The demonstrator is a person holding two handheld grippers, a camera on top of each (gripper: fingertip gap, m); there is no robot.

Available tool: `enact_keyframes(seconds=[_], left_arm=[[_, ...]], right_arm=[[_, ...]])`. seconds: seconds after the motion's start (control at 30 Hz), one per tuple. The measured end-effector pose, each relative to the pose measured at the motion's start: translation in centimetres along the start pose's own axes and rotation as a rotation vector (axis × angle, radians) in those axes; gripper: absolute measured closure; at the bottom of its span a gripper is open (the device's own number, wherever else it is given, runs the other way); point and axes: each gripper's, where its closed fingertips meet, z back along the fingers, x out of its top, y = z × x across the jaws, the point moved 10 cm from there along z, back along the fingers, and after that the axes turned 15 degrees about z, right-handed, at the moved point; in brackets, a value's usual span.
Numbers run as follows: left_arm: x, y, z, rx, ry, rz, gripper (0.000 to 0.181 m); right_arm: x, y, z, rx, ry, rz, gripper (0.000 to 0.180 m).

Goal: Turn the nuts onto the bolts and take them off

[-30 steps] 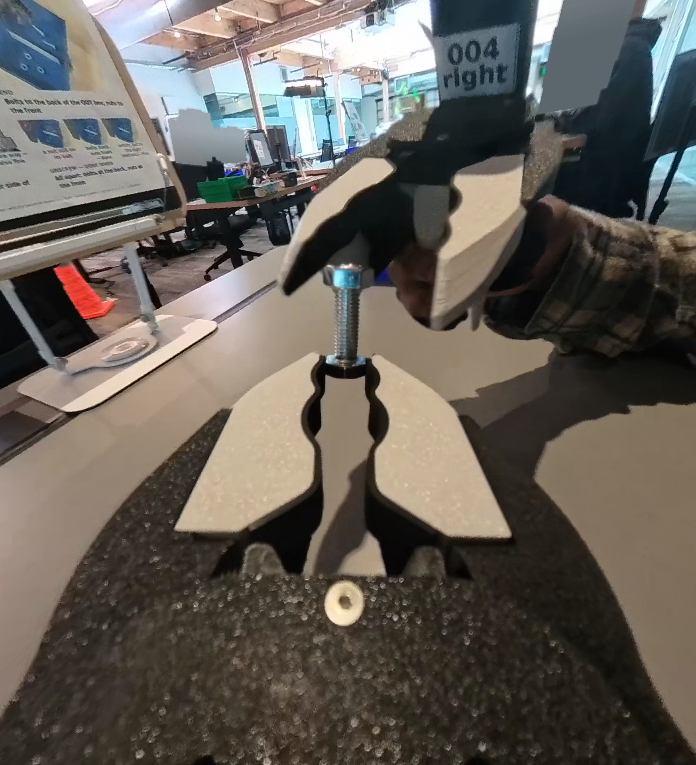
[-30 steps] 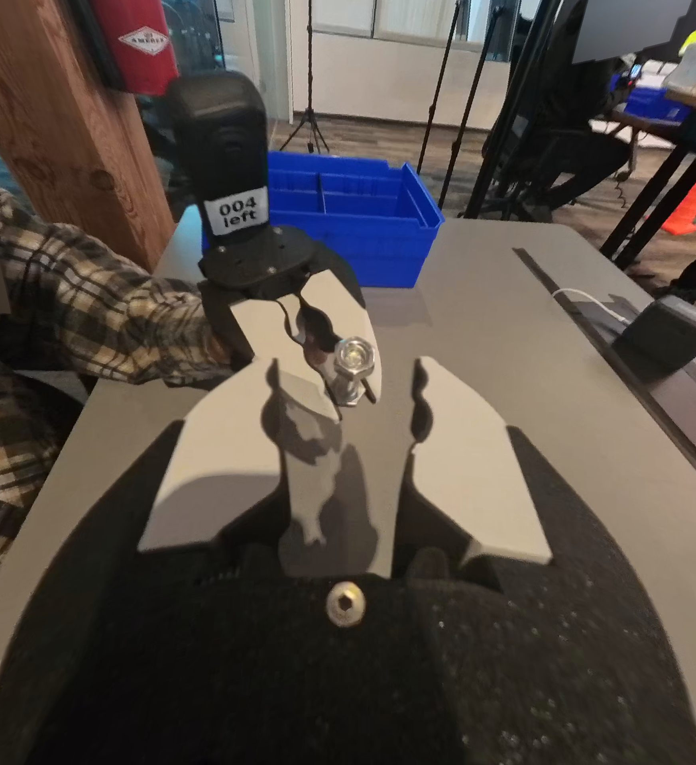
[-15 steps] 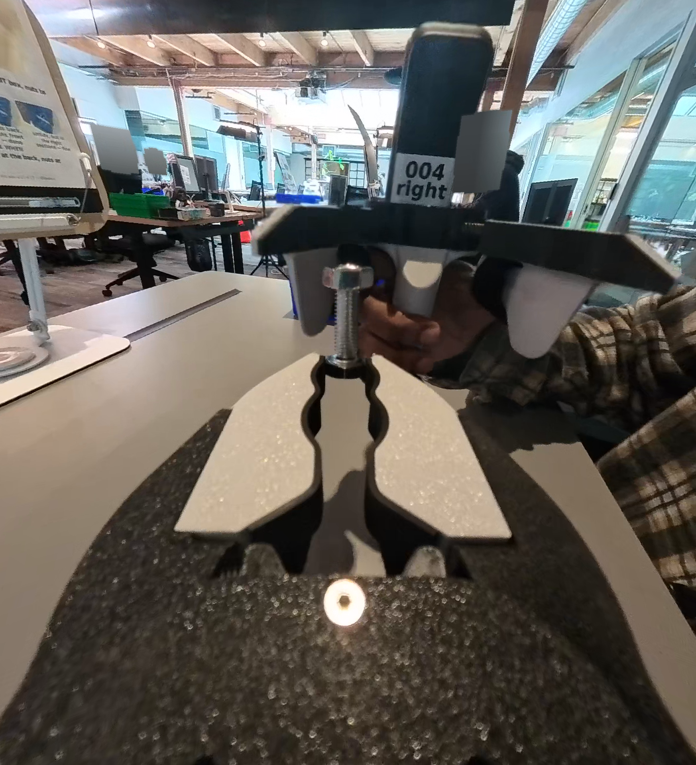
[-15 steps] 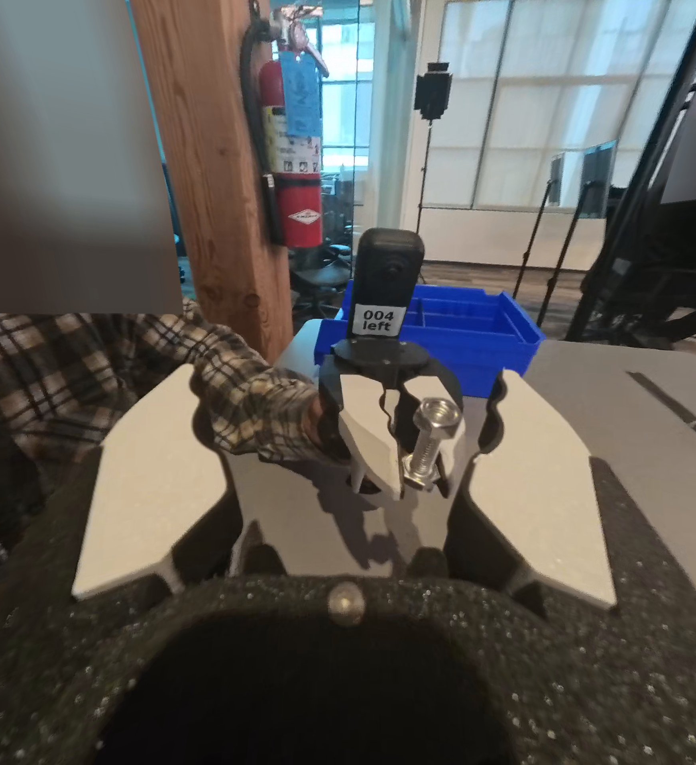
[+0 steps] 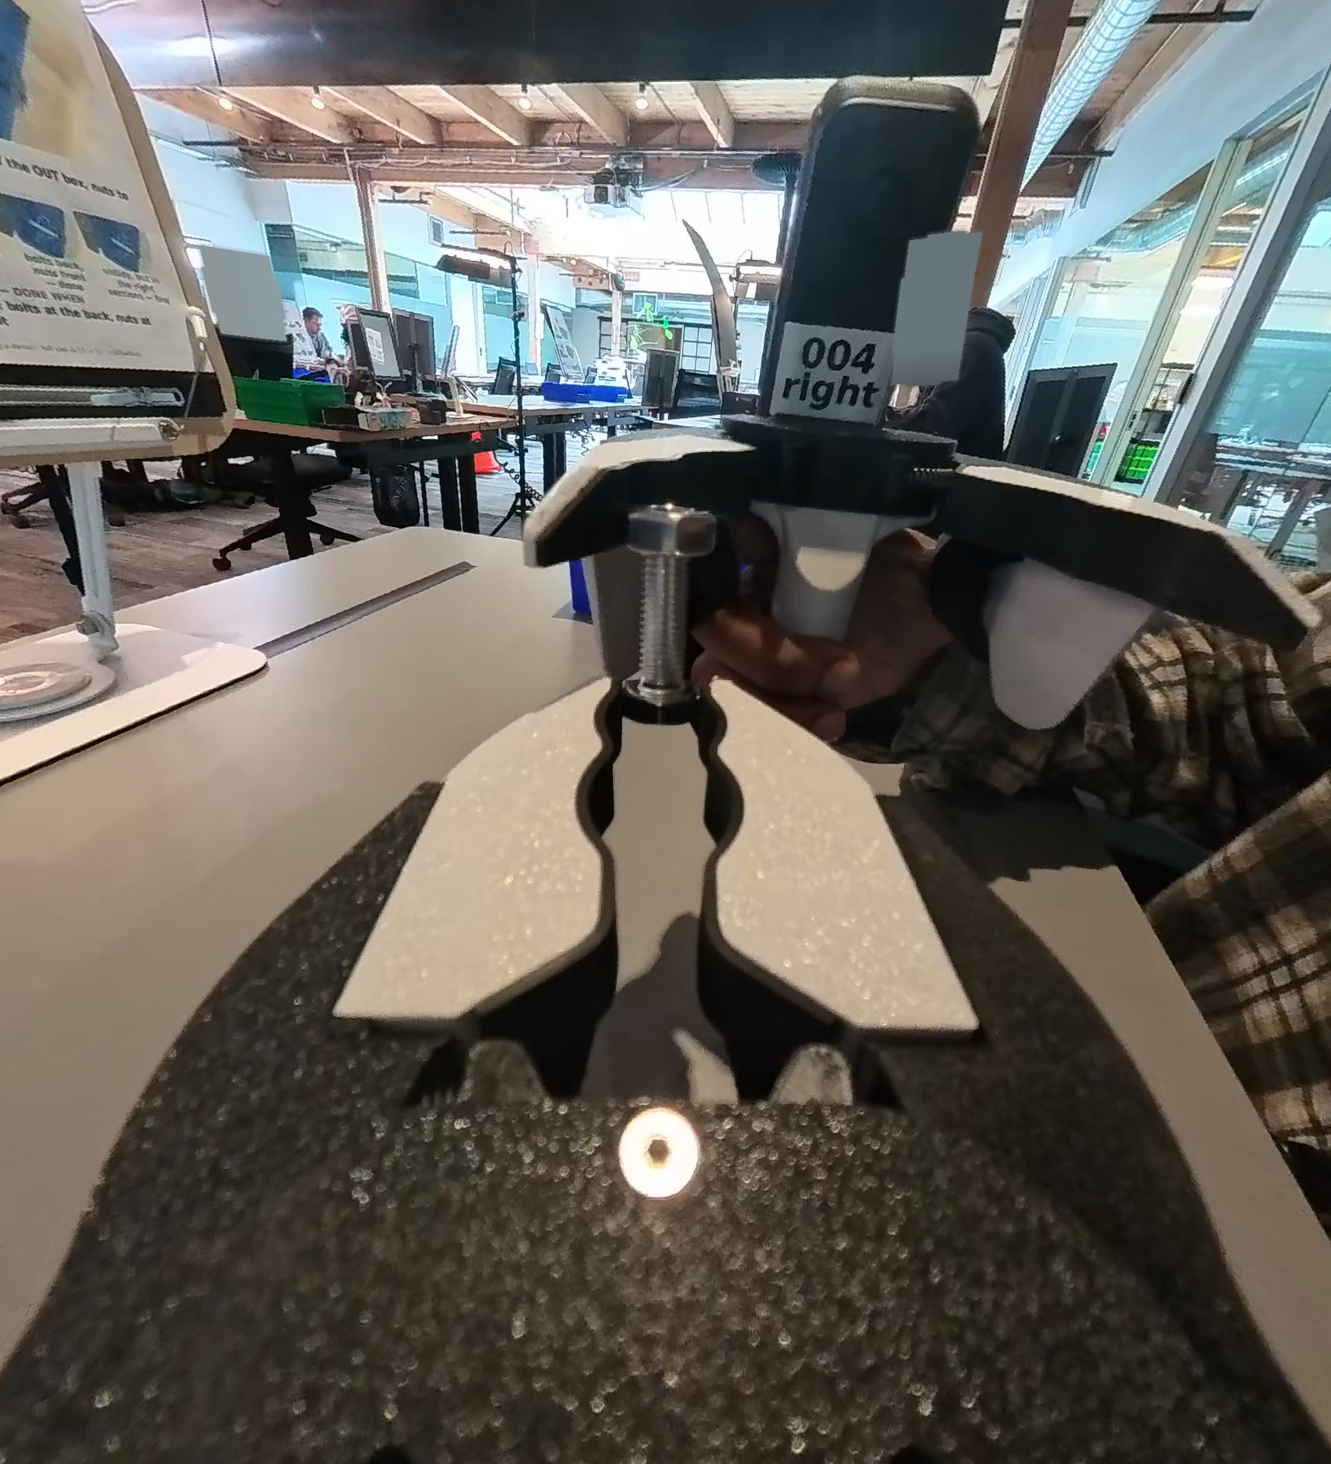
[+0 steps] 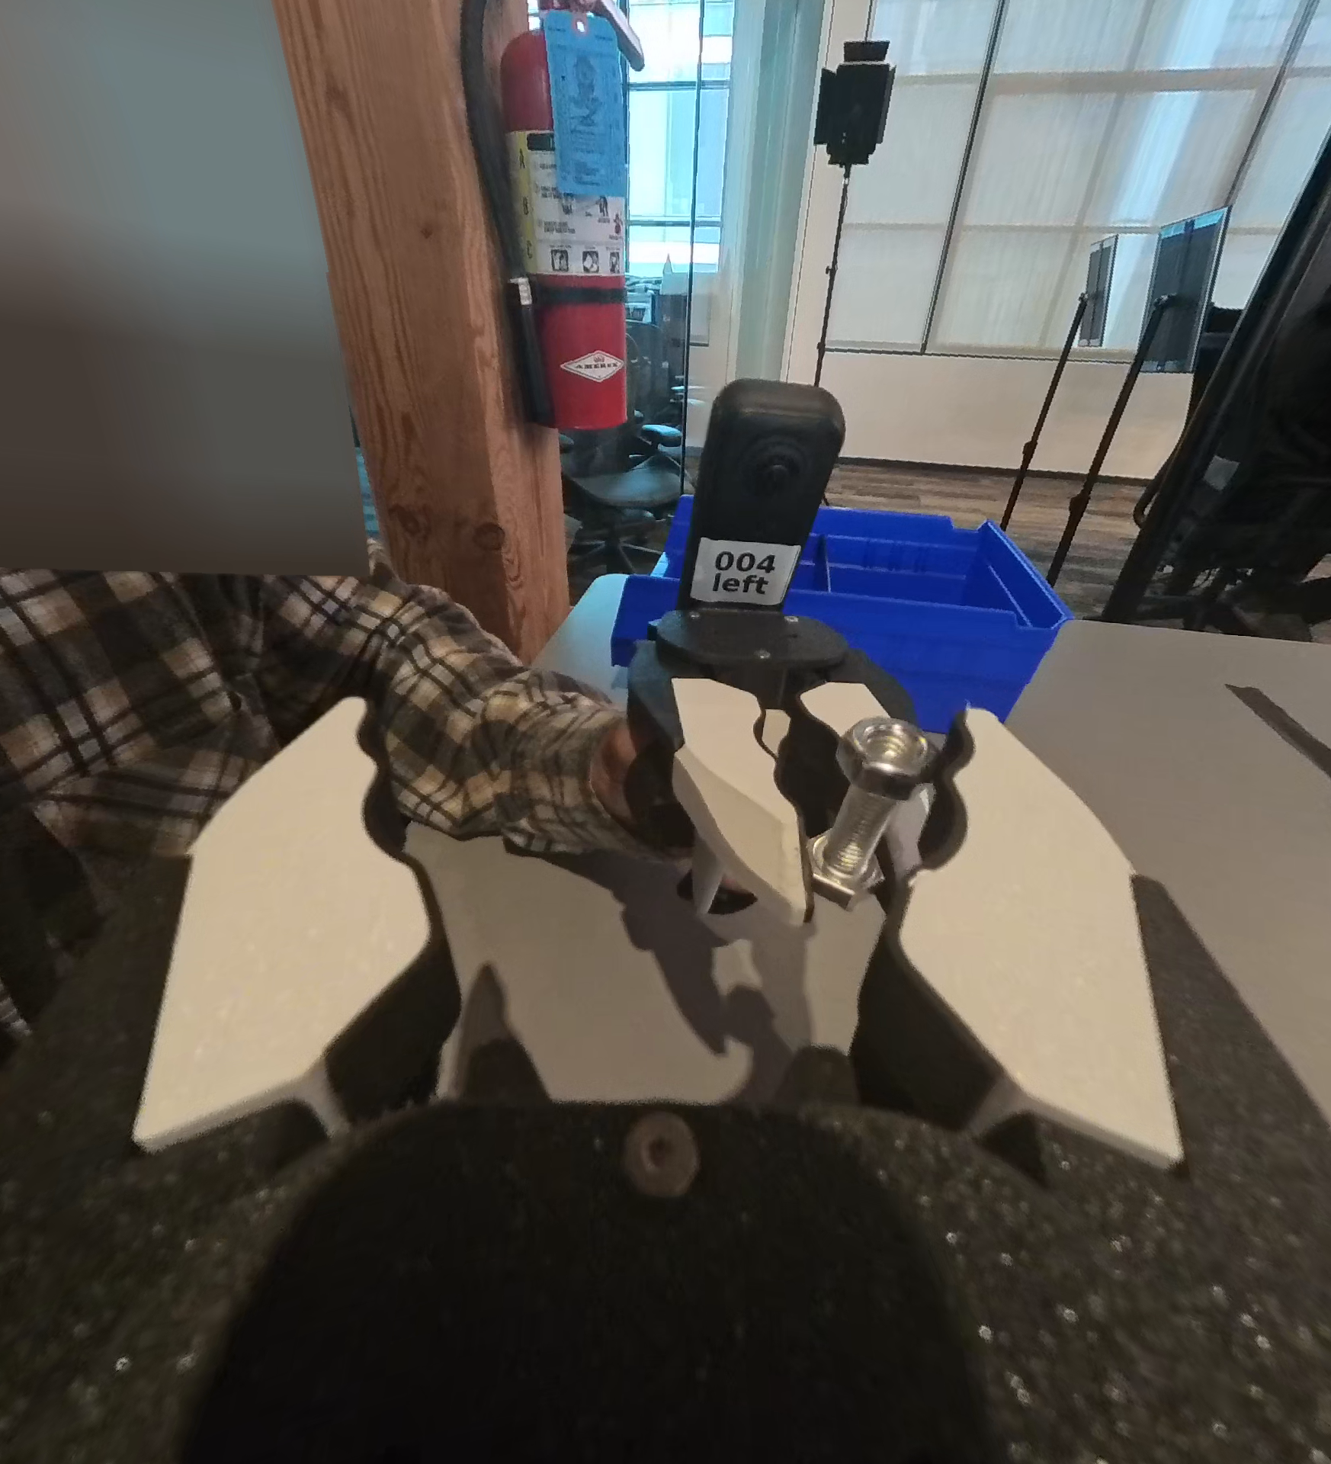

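I am holding the left gripper [image 5: 658, 701] low over the grey desk [image 5: 171, 792], its jaws drawn in narrow and pinching the lower end of a silver bolt [image 5: 666, 618] between the tips. The bolt is standing upright in the left wrist view, and a hex nut [image 5: 672, 532] is sitting at its top end; in the right wrist view the bolt [image 6: 860, 824] is leaning a little toward the camera, with the nut [image 6: 884, 752] uppermost. The right gripper [image 6: 662, 784] is facing the left one head-on with its jaws spread wide, gripping nothing, and the bolt is standing between its two fingers, close to the right-hand finger [image 6: 1042, 911]; whether that finger is touching the nut I cannot tell. In the left wrist view the right gripper [image 5: 916, 570] is hovering level with the nut, a hand [image 5: 805, 657] wrapped around its grip from behind. A plaid sleeve [image 6: 425, 752] is reaching in from the left to the left gripper's handle. A blue bin [image 6: 924, 626] is sitting on the desk behind the left gripper, and a paper stand [image 5: 84, 507] is standing at the desk's left.
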Motion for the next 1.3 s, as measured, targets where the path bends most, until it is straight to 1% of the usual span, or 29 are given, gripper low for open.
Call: enact_keyframes(seconds=[1.13,1.3], left_arm=[[0.0,0.2,0.1,0.025,0.003,0.012,0.163],[-0.1,-0.1,-0.1,-0.006,0.017,0.01,0.164]], right_arm=[[0.1,0.1,1.4,-0.015,0.026,0.008,0.056],[0.1,-0.1,0.7,0.035,0.0,-0.006,0.056]])
